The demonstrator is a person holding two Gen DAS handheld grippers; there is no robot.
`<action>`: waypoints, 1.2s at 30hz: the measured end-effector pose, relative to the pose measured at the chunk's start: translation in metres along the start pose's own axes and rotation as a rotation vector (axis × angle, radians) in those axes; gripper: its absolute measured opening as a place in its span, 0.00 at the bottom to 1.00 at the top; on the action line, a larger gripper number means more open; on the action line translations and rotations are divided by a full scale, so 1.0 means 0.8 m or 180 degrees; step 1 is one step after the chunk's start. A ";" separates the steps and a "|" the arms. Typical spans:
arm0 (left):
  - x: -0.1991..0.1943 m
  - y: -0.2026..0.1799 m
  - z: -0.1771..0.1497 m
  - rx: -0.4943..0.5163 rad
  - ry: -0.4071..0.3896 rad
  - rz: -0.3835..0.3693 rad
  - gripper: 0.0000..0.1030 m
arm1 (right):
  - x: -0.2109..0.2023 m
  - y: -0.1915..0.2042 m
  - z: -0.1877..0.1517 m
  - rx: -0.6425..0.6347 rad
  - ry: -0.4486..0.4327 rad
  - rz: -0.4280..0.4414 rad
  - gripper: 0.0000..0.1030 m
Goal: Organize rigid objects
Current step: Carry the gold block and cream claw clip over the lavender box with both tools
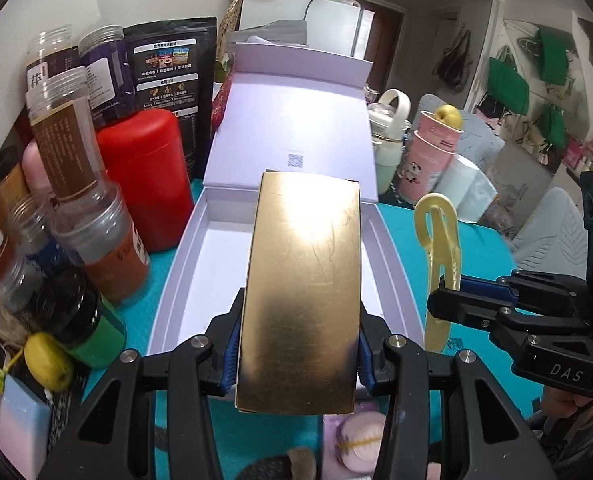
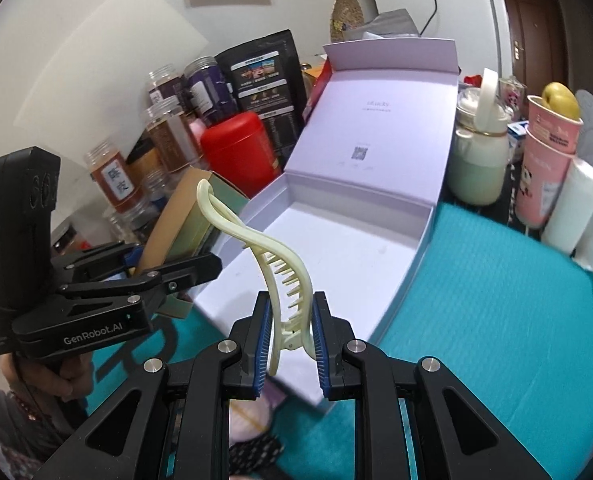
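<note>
Two grippers are seen above a teal worktop [image 2: 476,320], each one clamped on an item. The left gripper [image 1: 296,356] is closed on a flat gold box [image 1: 302,292], which is pinched by its long sides between the blue pads and held over the open tray of a white gift box [image 1: 184,264]. The gold box is tilted, its far end reaching toward the hinge of the raised lid [image 1: 296,120]. In the right wrist view the same gold box [image 2: 176,224] appears at about 9 o'clock, just beside the gift box's left wall.

The right gripper [image 2: 288,336] is narrowed onto a pale yellow hair claw clip [image 2: 280,268], gripped near its spring end, with the curved toothed arms rising away from the jaws over the near left part of the white gift box [image 2: 336,264]. In the left wrist view the clip [image 1: 440,264] stands at 3 o'clock, just beside the gift box's right edge, held by the right gripper [image 1: 448,304].

At 9 to 10 o'clock of the gift box, a red canister [image 1: 144,184], clear plastic jars [image 1: 68,140] and a black pouch [image 1: 168,80] are crowded together. At 2 o'clock, a pink cup [image 2: 548,152] with a yellow fruit [image 2: 560,100] on top stands near a pale green bottle [image 2: 480,160].
</note>
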State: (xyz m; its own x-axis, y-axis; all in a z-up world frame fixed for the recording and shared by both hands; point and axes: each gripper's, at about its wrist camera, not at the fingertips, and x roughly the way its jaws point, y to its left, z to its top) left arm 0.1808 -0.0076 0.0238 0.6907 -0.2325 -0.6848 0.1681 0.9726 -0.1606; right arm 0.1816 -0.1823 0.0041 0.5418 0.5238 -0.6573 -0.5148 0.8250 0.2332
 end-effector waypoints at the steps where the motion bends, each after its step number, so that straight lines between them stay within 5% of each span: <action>1: 0.004 0.001 0.004 -0.0003 0.0019 0.0006 0.44 | 0.005 -0.002 0.004 -0.0011 0.0011 0.0009 0.19; 19: 0.074 0.014 0.069 0.0187 0.0153 0.0151 0.44 | 0.061 -0.035 0.078 -0.0117 0.0009 0.0034 0.19; 36: 0.155 0.017 0.060 0.0164 0.0695 0.0016 0.44 | 0.120 -0.084 0.069 0.0076 0.0306 0.0015 0.19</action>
State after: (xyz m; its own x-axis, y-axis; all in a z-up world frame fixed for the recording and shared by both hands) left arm 0.3025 -0.0232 -0.0289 0.5239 -0.2156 -0.8241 0.2047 0.9710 -0.1239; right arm 0.3046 -0.1761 -0.0351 0.4727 0.5058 -0.7216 -0.5004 0.8281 0.2526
